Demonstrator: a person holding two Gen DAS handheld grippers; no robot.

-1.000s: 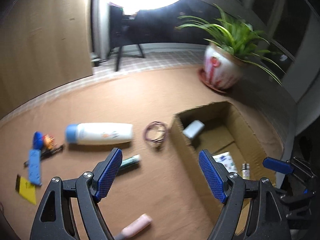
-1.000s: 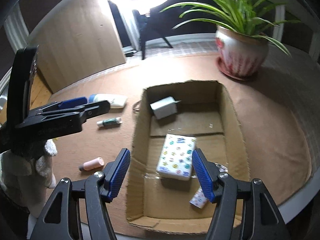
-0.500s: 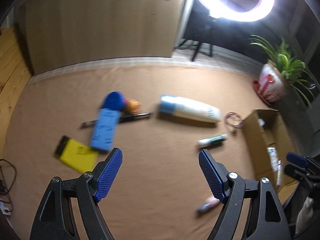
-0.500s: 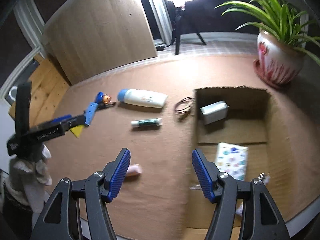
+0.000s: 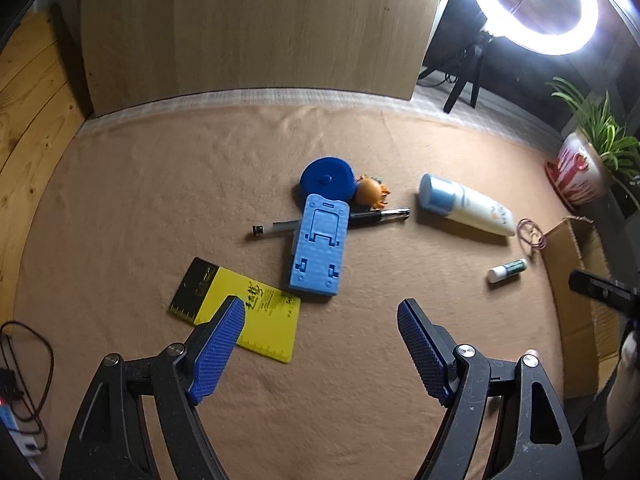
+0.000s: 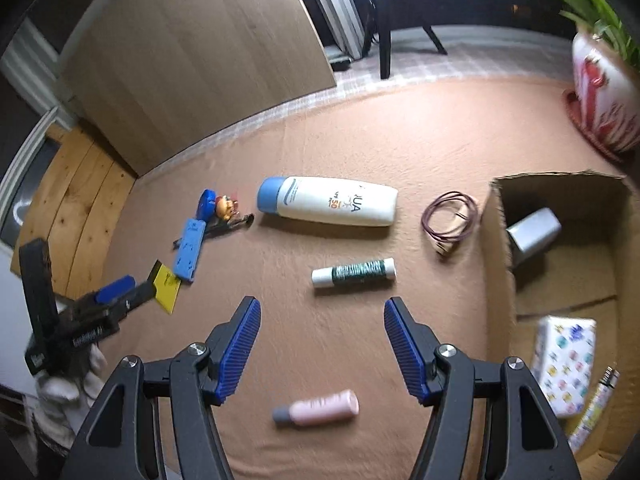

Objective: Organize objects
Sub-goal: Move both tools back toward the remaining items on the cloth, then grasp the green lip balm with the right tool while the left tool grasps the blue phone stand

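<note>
Your left hand-held gripper (image 5: 320, 344) and right hand-held gripper (image 6: 322, 346), both open and empty, have swung from the brown cardboard box (image 6: 496, 240) to loose worktop items; next pick pending.

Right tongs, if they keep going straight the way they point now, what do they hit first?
Probably the bare cloth between the green-wrapped tube and the pink tube. The right tongs are open and empty; nothing lies in the gap, though depth is hard to judge.

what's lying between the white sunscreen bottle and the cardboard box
A coiled purple cord lies on the cloth between the sunscreen bottle and the cardboard box, clearest in the right wrist view.
</note>
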